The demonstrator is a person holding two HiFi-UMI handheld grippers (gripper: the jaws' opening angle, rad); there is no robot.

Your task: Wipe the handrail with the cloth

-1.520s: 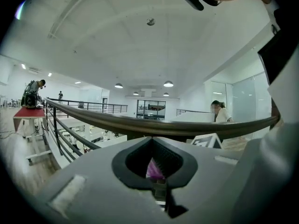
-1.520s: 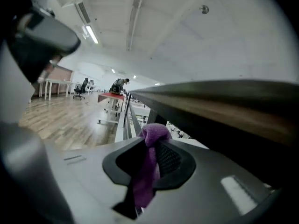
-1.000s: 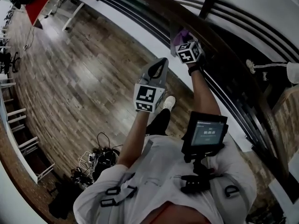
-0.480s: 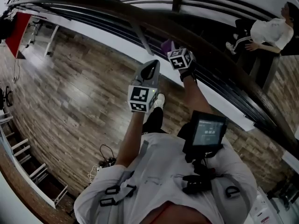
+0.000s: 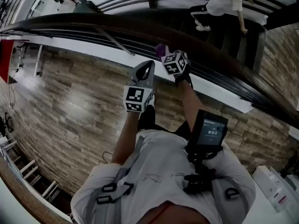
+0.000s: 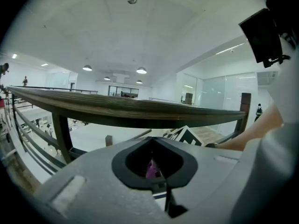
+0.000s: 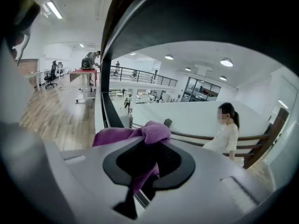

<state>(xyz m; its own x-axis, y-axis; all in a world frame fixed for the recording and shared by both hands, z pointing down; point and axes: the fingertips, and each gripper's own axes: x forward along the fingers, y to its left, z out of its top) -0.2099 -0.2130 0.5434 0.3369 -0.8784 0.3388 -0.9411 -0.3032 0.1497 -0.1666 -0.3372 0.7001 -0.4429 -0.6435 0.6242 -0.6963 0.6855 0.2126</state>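
Observation:
The dark wooden handrail (image 5: pixel 93 21) curves across the top of the head view. A purple cloth (image 5: pixel 160 49) is pressed against its near side, with my right gripper (image 5: pixel 165 54) shut on it. In the right gripper view the cloth (image 7: pixel 140 133) bunches over the jaws and the handrail (image 7: pixel 196 17) arches dark overhead. My left gripper (image 5: pixel 147 65) hangs just left of and below the right one, under the rail, jaws shut with nothing in them. In the left gripper view the handrail (image 6: pixel 140 108) crosses above the left gripper (image 6: pixel 154 148).
Dark metal rails (image 5: pixel 219 73) and a white ledge (image 5: pixel 224 97) run below the handrail. A wooden floor (image 5: pixel 70 106) lies to the left. A person in white (image 5: pixel 224 1) is on the stairs beyond the rail. A screen (image 5: pixel 209 132) hangs on the chest mount.
The view has swung along the handrail. The right gripper has kept the cloth on the rail and shifted slightly left; the left gripper stayed beside it. The person on the stairs has moved left.

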